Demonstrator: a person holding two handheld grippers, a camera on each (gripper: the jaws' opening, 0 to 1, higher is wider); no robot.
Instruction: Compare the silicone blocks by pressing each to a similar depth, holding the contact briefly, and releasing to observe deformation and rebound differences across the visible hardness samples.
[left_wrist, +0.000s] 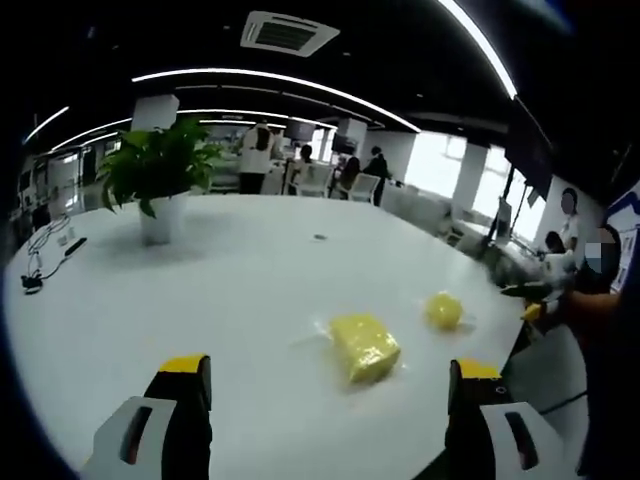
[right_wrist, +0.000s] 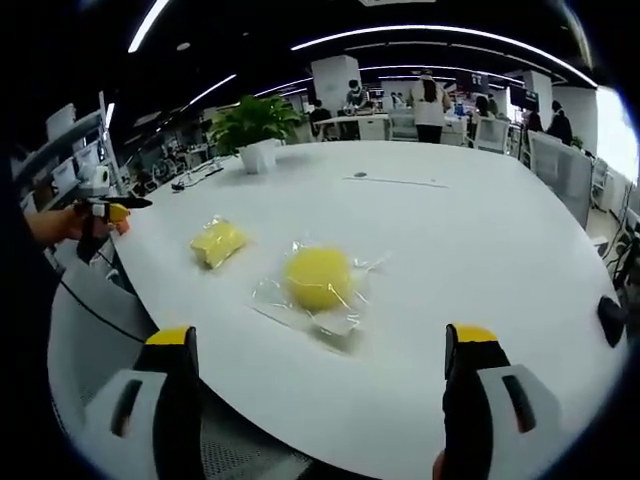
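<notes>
Wrappers of clear film cover both yellow samples, so you cannot read their surfaces closely. In your left gripper view, the rectangular silicone block (left_wrist: 364, 346) lies on the white table (left_wrist: 200, 290), ahead of your left gripper (left_wrist: 330, 385) and slightly right of centre between its spread jaws, touching neither. The round silicone sample (left_wrist: 443, 310) sits beyond it to the right, near the table edge. A potted plant (left_wrist: 160, 180) stands well back on the left, with cables (left_wrist: 45, 250) by it.

In your right gripper view, the order flips: the round sample (right_wrist: 318, 278) lies closest, ahead of your right gripper (right_wrist: 318, 375), between its wide-apart jaws and clear of them; the rectangular block (right_wrist: 218, 241) lies farther left. Your other hand (right_wrist: 80, 222) holds a gripper at the left edge, its jaws too small to judge. People (right_wrist: 428, 100) in the background are blurred.
</notes>
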